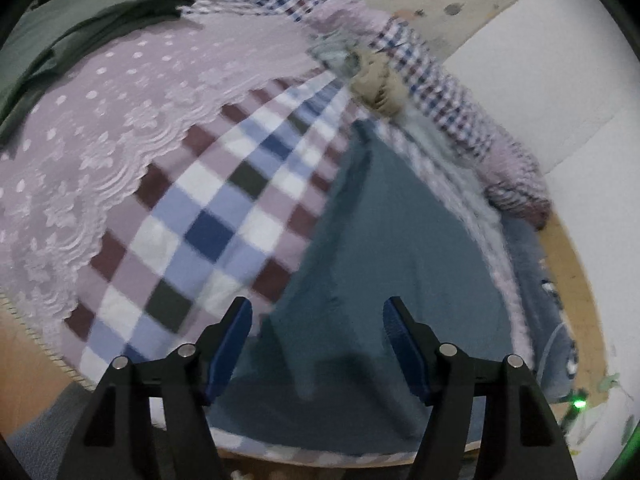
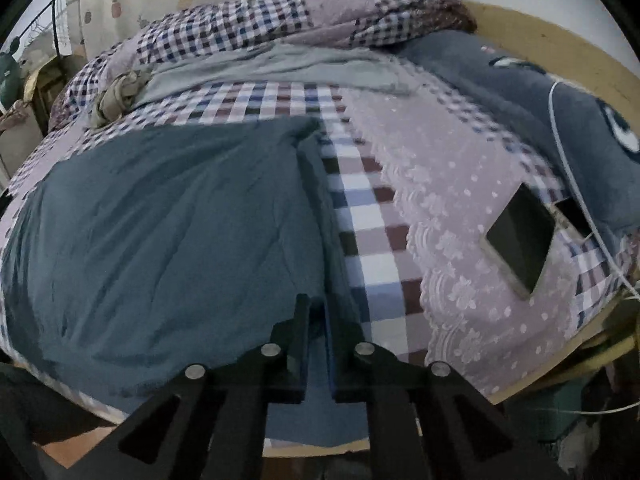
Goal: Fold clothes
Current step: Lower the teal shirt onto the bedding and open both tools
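The left hand-held gripper (image 1: 318, 322) hangs with its blue-padded fingers wide apart and nothing between them. Just ahead of and below its fingertips lies the teal garment (image 1: 384, 240), spread on the bed (image 1: 224, 216), whose cover is checked in blue, white and maroon. To the left of that hand-held gripper runs a band of pink lace (image 1: 100, 148), and far ahead on the left sits a dark green cloth (image 1: 80, 28). Ahead on the right, past the teal garment, a crumpled beige cloth (image 1: 376, 84) rests on the checked cover.

The right hand-held gripper (image 2: 318, 312) has its fingers drawn close together, pinching a raised fold at the right edge of the teal garment (image 2: 168, 216). Most of the garment lies flat to its left, with light wrinkles. To its right lies the pink lace (image 2: 452, 184), and further right a dark flat rectangle (image 2: 520, 240), possibly a tablet, rests on the lace beside a dark blue pillow (image 2: 540, 92). A white cable (image 2: 576, 192) crosses the pillow.
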`<state>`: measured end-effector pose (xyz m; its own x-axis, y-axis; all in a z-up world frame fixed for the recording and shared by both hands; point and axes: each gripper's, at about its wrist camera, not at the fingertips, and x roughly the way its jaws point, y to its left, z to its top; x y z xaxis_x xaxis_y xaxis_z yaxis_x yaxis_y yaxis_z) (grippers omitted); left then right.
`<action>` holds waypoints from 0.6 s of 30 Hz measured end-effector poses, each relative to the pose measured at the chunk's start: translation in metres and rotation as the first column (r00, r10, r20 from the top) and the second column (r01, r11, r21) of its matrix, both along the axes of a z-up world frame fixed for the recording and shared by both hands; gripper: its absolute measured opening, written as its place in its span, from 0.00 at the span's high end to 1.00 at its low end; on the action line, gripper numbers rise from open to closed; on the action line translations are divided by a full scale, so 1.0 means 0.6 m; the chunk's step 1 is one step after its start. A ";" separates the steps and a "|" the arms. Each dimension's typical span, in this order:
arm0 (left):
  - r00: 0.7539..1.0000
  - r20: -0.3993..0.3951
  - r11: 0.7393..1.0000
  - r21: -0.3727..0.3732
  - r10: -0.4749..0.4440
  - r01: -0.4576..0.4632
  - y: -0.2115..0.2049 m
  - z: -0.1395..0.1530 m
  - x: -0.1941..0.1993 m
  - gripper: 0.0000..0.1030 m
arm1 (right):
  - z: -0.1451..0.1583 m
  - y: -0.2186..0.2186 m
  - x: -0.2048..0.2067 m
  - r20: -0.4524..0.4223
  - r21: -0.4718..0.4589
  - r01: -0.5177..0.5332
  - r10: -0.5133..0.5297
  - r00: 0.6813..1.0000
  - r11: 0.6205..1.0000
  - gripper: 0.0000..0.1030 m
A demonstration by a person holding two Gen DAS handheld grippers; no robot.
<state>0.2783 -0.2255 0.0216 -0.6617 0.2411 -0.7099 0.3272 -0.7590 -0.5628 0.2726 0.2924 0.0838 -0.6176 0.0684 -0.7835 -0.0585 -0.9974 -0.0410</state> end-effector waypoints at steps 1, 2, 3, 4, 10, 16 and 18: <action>1.000 0.017 1.000 -0.011 0.000 0.001 -0.001 -0.004 0.000 0.30 | 0.004 -0.003 0.000 -0.014 0.011 0.008 -0.007 1.000 1.000 0.80; 0.999 0.034 1.000 -0.019 -0.002 0.002 -0.003 -0.008 0.001 0.30 | 0.009 -0.007 0.000 -0.029 0.016 0.011 -0.011 1.000 1.000 0.73; 0.999 0.045 1.000 -0.024 -0.002 0.003 -0.005 -0.011 0.003 0.30 | 0.018 -0.013 0.001 -0.062 0.015 0.008 -0.007 0.998 1.000 0.65; 0.999 0.051 1.000 -0.025 -0.002 0.003 -0.007 -0.014 0.004 0.30 | 0.025 -0.019 0.002 -0.085 0.015 0.006 -0.005 0.996 1.000 0.59; 0.994 0.110 0.999 -0.036 -0.003 0.007 -0.022 -0.034 0.016 0.30 | 0.062 -0.054 -0.001 -0.203 0.063 0.038 -0.025 0.979 0.997 0.36; 0.987 0.152 0.997 -0.051 -0.049 0.057 -0.010 -0.049 0.027 0.30 | 0.084 -0.085 -0.010 -0.253 0.053 0.028 -0.013 0.967 0.998 0.34; 0.983 0.175 0.998 -0.032 -0.055 0.061 -0.006 -0.059 0.034 0.30 | 0.089 -0.096 -0.011 -0.265 0.047 0.010 0.003 0.964 0.999 0.33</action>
